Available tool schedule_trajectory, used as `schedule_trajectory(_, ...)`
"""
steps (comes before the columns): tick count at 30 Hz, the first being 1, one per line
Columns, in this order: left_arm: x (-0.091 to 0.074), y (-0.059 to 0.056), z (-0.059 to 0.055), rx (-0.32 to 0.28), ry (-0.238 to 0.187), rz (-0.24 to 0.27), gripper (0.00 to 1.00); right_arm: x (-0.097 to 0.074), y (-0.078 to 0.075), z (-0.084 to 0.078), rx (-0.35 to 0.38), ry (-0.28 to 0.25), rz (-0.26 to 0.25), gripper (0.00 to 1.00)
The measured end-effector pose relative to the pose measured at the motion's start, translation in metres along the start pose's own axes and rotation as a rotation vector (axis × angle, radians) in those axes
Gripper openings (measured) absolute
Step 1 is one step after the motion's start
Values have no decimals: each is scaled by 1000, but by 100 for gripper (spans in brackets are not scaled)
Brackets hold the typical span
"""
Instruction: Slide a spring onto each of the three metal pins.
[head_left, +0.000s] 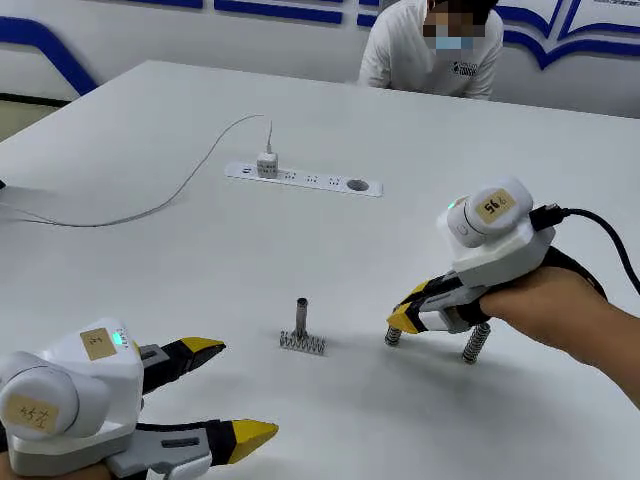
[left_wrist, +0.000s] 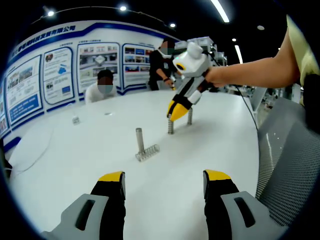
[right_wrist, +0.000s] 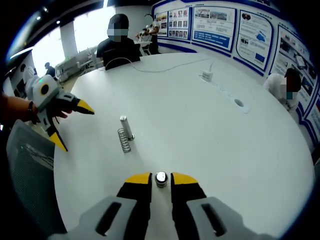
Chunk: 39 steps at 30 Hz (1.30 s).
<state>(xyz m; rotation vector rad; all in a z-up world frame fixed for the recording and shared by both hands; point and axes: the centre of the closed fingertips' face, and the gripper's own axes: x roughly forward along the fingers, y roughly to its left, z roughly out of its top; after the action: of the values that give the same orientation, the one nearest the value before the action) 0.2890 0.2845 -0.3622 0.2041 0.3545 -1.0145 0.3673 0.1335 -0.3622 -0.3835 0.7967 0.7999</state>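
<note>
One bare metal pin stands upright mid-table, and a loose spring lies flat at its foot. To its right, two pins carry springs: one under my right gripper's yellow tips and another beside the hand. My right gripper reaches down over the nearer one. In the right gripper view its jaws close on the spring-covered pin top. My left gripper hovers open at the near left, holding nothing. It faces the bare pin and the loose spring.
A white power strip with a plugged-in charger and a trailing cable lies farther back. A person in a white shirt sits at the table's far edge. The right gripper's black cable runs off to the right.
</note>
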Motion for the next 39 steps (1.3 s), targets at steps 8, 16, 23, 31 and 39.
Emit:
schedule_trajectory(8,0,1,-1,0,0,1,64,-5,1,7,-31,-28,-22,23)
schedule_trajectory(16,1,0,0,2,0,-3,64,-8,6,16,-75,-50,-35,24)
schedule_trajectory(23,1,0,1,2,-3,-3,64,-6,15,24,-111,-58,-25,24)
schedule_trajectory(31,1,-1,0,2,-1,-5,64,1,28,32,-139,-65,0,24)
schedule_trajectory(39,2,-2,0,4,0,-9,64,17,47,30,-163,-44,44,24)
